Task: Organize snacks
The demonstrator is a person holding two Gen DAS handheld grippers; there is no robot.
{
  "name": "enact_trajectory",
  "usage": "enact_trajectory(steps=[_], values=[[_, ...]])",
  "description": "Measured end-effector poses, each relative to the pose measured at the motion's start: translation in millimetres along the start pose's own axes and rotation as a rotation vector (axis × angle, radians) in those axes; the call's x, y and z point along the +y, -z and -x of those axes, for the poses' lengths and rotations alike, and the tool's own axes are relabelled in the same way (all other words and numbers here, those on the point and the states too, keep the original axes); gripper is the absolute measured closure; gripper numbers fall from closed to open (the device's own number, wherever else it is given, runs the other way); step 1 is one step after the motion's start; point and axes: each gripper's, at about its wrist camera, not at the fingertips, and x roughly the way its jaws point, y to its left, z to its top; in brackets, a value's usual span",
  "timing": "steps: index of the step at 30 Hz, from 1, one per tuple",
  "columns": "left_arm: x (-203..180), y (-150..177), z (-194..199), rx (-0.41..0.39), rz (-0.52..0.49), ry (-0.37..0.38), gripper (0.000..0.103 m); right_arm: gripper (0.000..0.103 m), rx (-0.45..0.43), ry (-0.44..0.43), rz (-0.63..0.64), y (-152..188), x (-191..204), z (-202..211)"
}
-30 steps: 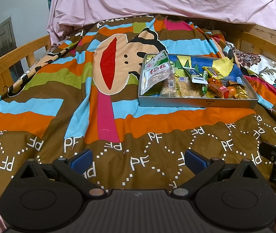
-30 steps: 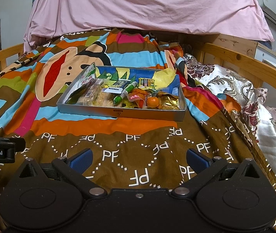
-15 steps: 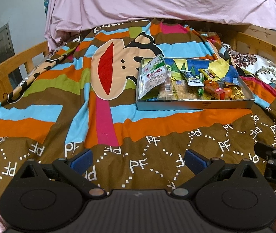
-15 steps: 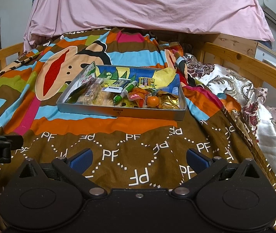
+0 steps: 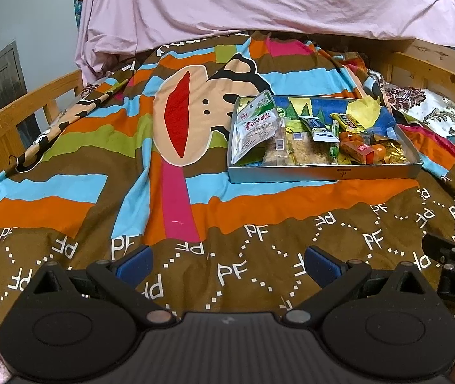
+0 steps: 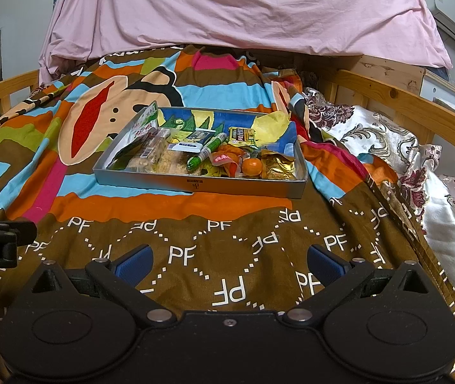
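While jaws gape, snacks (image 6: pixel 214 156) lie ahead.

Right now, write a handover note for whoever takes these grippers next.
Left hand-held gripper: open, empty, low over the bedspread.
Right hand-held gripper: open, empty, likewise short of the tray.
Metal tray sits mid-bed; all visible snacks lie jumbled inside: white-green packet, green tube, small orange, gold wrapper.
Done: nothing visibly sorted.
Left: pick and arrange the snacks.
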Motion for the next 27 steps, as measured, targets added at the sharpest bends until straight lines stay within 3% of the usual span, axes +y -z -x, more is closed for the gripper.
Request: enact_trajectory(steps=[27], values=[[0.8,0.5,-1.2,0.004,-0.001,-0.004,0.000,0.001,0.002,0.001,0.001,-0.6,0.8,-0.1]])
